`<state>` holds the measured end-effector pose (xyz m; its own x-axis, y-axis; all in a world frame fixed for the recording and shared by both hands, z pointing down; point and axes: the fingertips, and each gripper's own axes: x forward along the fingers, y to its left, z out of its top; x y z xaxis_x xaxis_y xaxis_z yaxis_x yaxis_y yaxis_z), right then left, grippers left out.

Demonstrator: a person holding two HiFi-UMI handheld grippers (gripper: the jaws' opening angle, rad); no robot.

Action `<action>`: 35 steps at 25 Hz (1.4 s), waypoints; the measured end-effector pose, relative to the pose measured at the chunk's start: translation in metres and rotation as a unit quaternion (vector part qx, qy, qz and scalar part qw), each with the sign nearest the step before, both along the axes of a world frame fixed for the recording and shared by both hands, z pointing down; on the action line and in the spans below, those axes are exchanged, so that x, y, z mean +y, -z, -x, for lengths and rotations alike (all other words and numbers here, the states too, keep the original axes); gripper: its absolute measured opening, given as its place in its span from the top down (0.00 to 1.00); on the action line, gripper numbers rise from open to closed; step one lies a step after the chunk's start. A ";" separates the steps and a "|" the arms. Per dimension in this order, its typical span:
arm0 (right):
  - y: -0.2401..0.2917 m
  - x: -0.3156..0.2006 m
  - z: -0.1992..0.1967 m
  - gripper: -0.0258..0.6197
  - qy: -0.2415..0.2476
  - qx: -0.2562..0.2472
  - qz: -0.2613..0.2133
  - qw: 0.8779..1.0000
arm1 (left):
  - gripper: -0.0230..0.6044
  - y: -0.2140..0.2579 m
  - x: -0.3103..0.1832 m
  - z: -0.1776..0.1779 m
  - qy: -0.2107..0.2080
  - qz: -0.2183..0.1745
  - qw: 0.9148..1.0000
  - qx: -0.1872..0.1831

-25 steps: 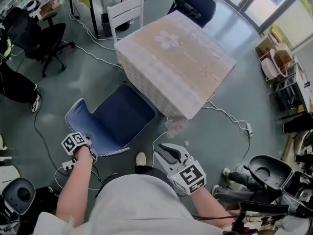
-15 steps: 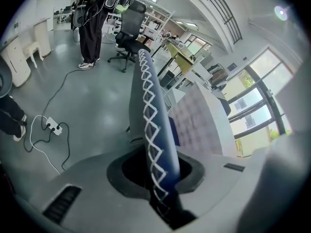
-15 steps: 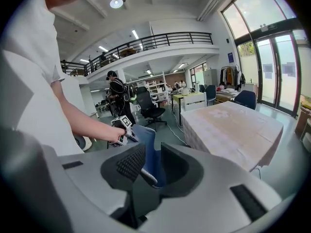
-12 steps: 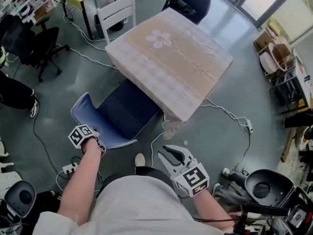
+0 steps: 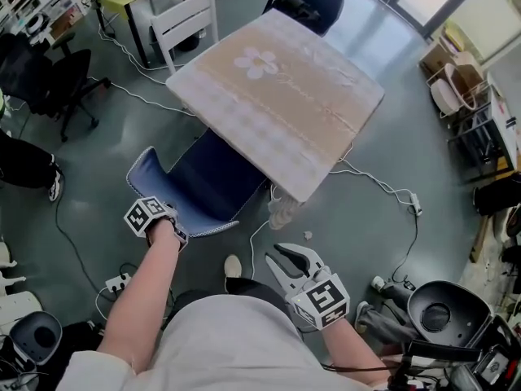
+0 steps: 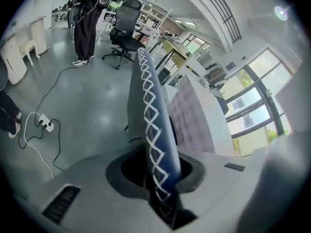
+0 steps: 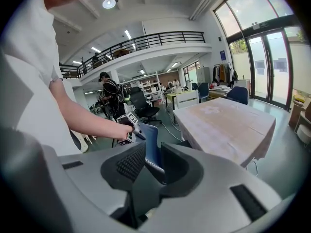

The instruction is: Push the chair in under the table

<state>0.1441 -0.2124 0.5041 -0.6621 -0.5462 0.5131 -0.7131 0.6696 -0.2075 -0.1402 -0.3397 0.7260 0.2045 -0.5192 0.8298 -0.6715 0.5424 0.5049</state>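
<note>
head view: looks down on the blue chair [image 5: 203,187], front of its seat tucked beneath the near-left edge of the cloth-covered worktop [image 5: 277,96], backrest sticking out toward the person. places the left gripper [image 5: 160,223] at the backrest's top rim, and the right gripper [image 5: 285,257] clear of the chair, over the grey floor [image 5: 98,177] close to the person's body.

left gripper view: shows the left gripper [image 6: 155,166] with jaws clamped narrow on the chair [image 6: 150,115] backrest's white-stitched edge, worktop [image 6: 194,115] just beyond.

right gripper view: shows the right gripper [image 7: 146,166] with jaws a moderate gap apart, gripping nothing; chair [image 7: 150,142] and worktop [image 7: 223,125] ahead, left gripper [image 7: 127,123] on the backrest.
</note>
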 end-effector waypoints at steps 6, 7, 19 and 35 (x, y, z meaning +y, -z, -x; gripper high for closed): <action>-0.001 0.004 -0.007 0.79 -0.007 0.005 0.006 1.000 | 0.82 0.000 -0.007 -0.017 -0.014 0.000 1.000 0.003; -0.002 0.004 -0.007 0.79 -0.008 0.005 0.007 1.000 | 0.82 0.000 -0.010 -0.018 -0.015 -0.001 1.000 0.004; -0.003 0.011 0.005 0.79 -0.005 0.011 0.005 1.000 | 0.81 -0.004 -0.013 -0.010 -0.015 0.015 1.000 -0.004; 0.015 0.039 0.056 0.80 0.007 0.015 -0.033 0.999 | 0.65 0.108 0.012 0.013 -0.109 -0.158 0.981 -0.037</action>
<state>0.0878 -0.1735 0.4892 -0.6544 -0.5705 0.4963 -0.7094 0.6905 -0.1417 -0.1534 -0.3281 0.6184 0.2843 -0.7028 0.6521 -0.7959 0.2062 0.5693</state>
